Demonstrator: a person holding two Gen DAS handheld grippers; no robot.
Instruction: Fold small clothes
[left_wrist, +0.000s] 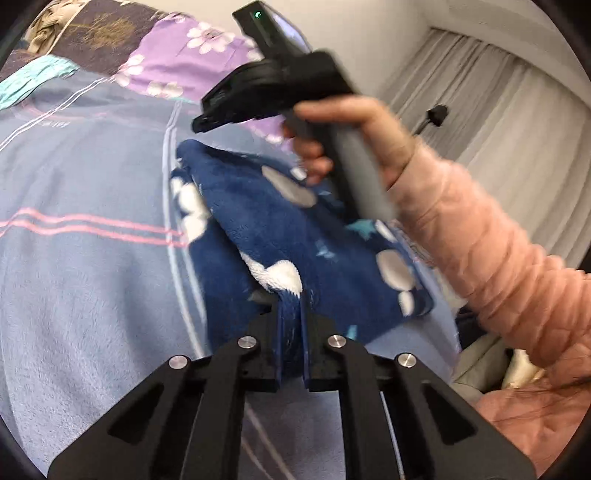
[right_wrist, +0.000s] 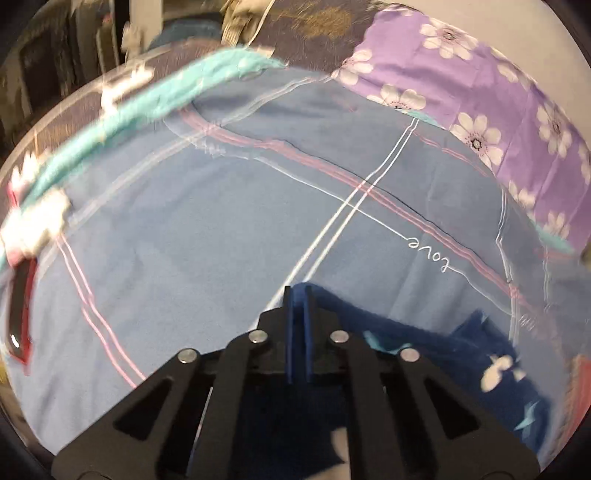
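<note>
Nearest you, in the left wrist view, the left gripper (left_wrist: 290, 299) has its two fingers pressed together on an edge of the navy-blue fleece garment with white and grey blobs (left_wrist: 295, 236); the plush cloth bunches between the pads. In the right wrist view, the right gripper (right_wrist: 298, 295) likewise has its fingers closed on a fold of the same garment (right_wrist: 461, 350), which trails down and to the right of the fingers.

The garment hangs between your two grips, lifted partly off the bed, with its free portion sagging toward the cover. Judged from its drape, it is light, thick and very soft: it will not hold a crease unaided, and the plush pile should grip the pads rather than slip. Hold it at corners or along a hem, where layers are few; a pinch in mid-panel would likely gather extra thickness and skew the fold.

Beyond the left fingers, your right hand (left_wrist: 354, 140), in a fuzzy pink sleeve (left_wrist: 491, 258), grasps the other tool's handle above the garment.

The working surface is a blue bed cover with pink and white stripes (right_wrist: 184, 240), bearing the stitched word "love" (right_wrist: 430, 254). It looks soft and yielding, so pressing folds flat may need a firm sweep. Farther off lie a purple floral pillow (right_wrist: 480, 92) and a turquoise cloth strip (right_wrist: 147, 99), then pale pleated curtains (left_wrist: 498, 110) against the wall. Blur obscures the objects at the left edge.
</note>
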